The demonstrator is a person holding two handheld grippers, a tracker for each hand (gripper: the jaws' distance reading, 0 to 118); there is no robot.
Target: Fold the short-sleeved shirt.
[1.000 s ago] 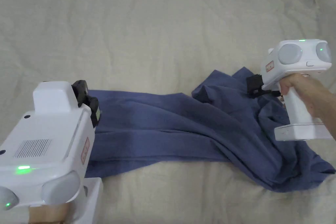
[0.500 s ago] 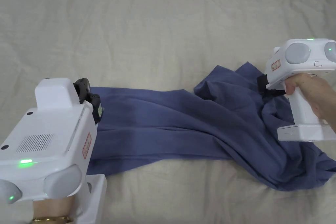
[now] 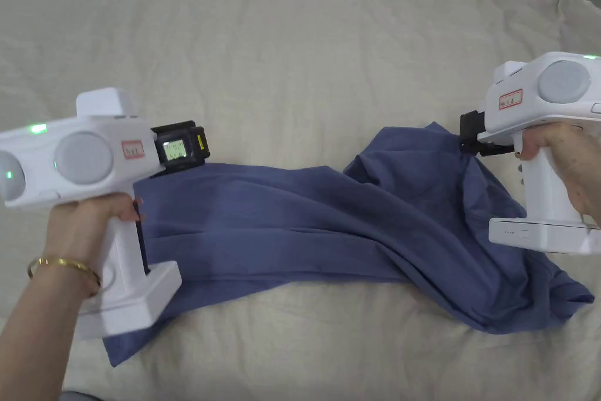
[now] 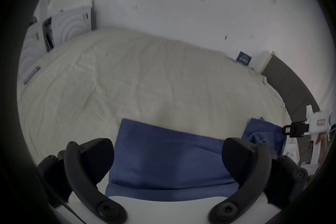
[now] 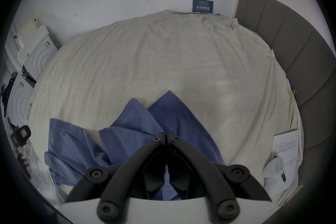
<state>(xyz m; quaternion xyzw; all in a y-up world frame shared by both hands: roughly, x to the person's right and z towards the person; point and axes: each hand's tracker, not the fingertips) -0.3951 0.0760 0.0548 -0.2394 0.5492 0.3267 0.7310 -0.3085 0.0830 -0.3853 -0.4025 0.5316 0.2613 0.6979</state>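
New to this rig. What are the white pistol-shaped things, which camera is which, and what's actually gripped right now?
The white devices are handheld two-jaw grippers; a person holds one in each hand. The head view looks down from a camera on the person's head. The other two pictures come from cameras riding on each gripper, looking out past its black jaws. A blue short-sleeved shirt lies rumpled, stretched lengthwise, on a bed covered by a cream sheet. The right gripper has its jaws closed together, pinching a fold of the shirt at that end. The left gripper has its jaws wide apart above the shirt's other end, holding nothing.
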